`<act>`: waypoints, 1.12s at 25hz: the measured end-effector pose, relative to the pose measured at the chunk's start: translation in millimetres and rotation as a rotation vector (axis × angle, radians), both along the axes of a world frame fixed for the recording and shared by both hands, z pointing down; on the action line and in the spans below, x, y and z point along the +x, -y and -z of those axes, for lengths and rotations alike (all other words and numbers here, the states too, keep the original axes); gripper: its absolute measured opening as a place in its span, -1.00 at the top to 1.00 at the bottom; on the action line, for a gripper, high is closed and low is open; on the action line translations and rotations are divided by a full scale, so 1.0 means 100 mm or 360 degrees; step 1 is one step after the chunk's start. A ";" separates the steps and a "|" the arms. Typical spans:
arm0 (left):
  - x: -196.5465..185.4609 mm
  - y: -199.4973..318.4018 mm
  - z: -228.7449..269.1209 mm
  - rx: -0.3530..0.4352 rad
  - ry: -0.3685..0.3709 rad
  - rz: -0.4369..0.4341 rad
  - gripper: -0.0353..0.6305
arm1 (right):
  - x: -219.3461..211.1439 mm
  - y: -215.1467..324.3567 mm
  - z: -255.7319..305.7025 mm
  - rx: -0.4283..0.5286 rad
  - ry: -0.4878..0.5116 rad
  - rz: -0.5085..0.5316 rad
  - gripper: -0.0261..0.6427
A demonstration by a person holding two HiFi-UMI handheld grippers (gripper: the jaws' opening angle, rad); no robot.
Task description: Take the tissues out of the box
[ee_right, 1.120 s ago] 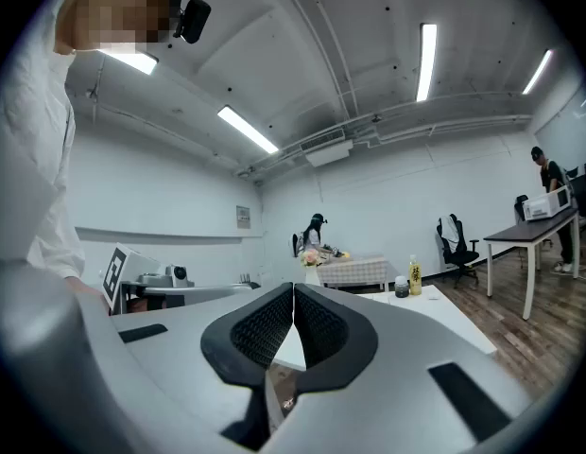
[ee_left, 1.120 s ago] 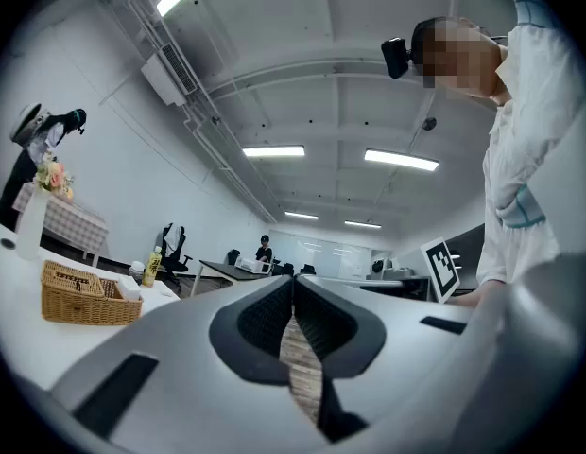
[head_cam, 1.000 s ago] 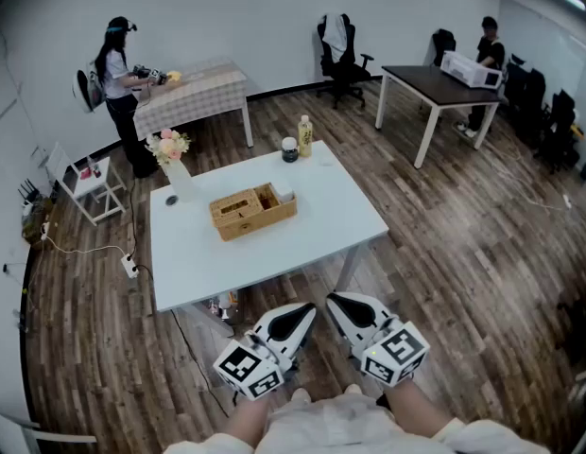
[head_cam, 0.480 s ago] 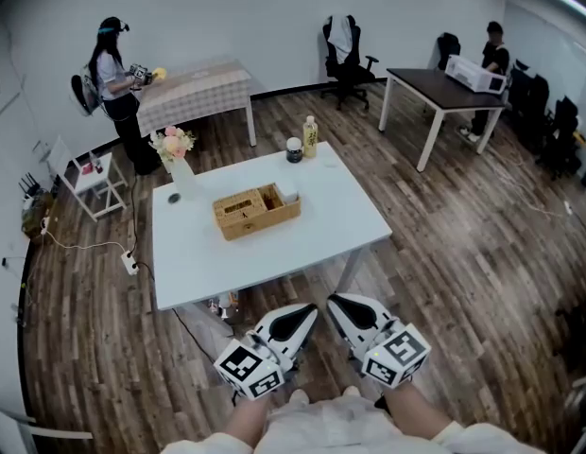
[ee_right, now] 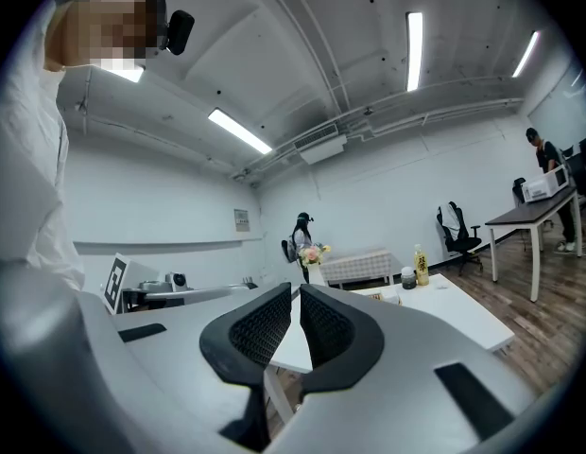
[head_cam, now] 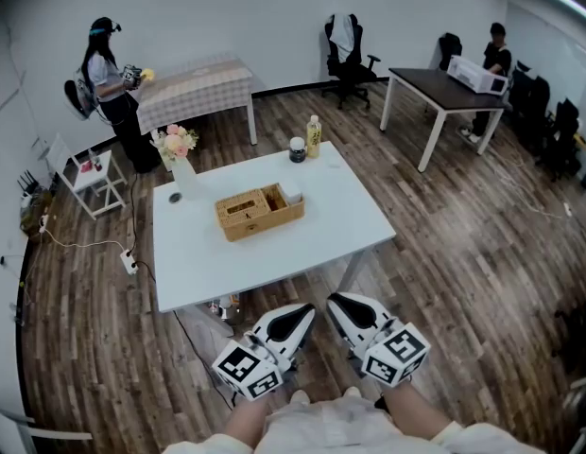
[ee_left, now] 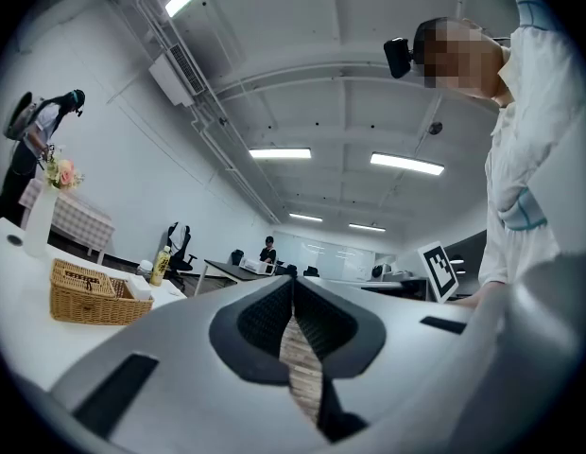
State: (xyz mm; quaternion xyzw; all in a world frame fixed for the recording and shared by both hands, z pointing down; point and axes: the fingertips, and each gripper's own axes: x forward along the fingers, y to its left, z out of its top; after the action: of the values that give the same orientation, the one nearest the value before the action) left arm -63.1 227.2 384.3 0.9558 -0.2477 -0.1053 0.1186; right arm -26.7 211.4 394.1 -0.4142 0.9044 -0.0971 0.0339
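My L tool (head_cam: 305,310) & R tool (head_cam: 335,301) both pinched together, well short of wicker tissue box (head_cam: 246,214) on surface (head_cam: 321,239).

White rectangular table (head_cam: 274,253) on dark wood-plank floor (head_cam: 463,235). Far left corner: white vase of pink flowers (head_cam: 180,164). Far edge: yellow bottle (head_cam: 314,136) just beside dark lidded jar (head_cam: 297,149). Beyond: check-clothed table (head_cam: 194,88) with a standing person (head_cam: 109,93) at it, black office chair (head_cam: 345,55), dark-topped table (head_cam: 435,88).
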 end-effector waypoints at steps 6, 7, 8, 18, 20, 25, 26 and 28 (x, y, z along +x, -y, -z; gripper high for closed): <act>-0.08 0.10 0.02 -0.0004 -0.0021 -0.0003 0.87 | -0.07 0.08 0.02 -0.0007 0.0002 -0.0001 0.81; -0.09 0.11 0.02 -0.0005 -0.0026 -0.0005 0.87 | -0.07 0.10 0.02 -0.0007 0.0001 -0.0004 0.81; -0.10 0.12 0.02 -0.0007 -0.0031 -0.0009 0.87 | -0.08 0.11 0.01 -0.0008 0.0000 -0.0007 0.81; -0.02 0.38 -0.05 -0.0043 -0.0043 -0.0068 0.87 | 0.01 0.35 -0.01 -0.0021 -0.0010 -0.0062 0.81; 0.05 0.47 -0.06 -0.0046 -0.0036 -0.0080 0.87 | 0.08 0.46 -0.02 -0.0023 -0.0003 -0.0071 0.81; 0.14 0.83 -0.09 -0.0058 -0.0014 -0.0054 0.87 | 0.22 0.86 -0.04 -0.0026 0.0022 -0.0060 0.81; 0.14 0.94 -0.10 -0.0063 -0.0010 -0.0038 0.87 | 0.24 0.96 -0.05 -0.0026 0.0028 -0.0049 0.81; 0.17 1.16 -0.11 -0.0072 0.0001 -0.0008 0.87 | 0.28 1.17 -0.06 -0.0030 0.0034 -0.0026 0.81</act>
State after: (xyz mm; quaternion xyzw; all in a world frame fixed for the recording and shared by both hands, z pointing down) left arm -46.4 111.0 395.2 0.9535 -0.2476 -0.0991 0.1403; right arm 1.5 94.0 399.7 -0.4207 0.8996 -0.1097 0.0405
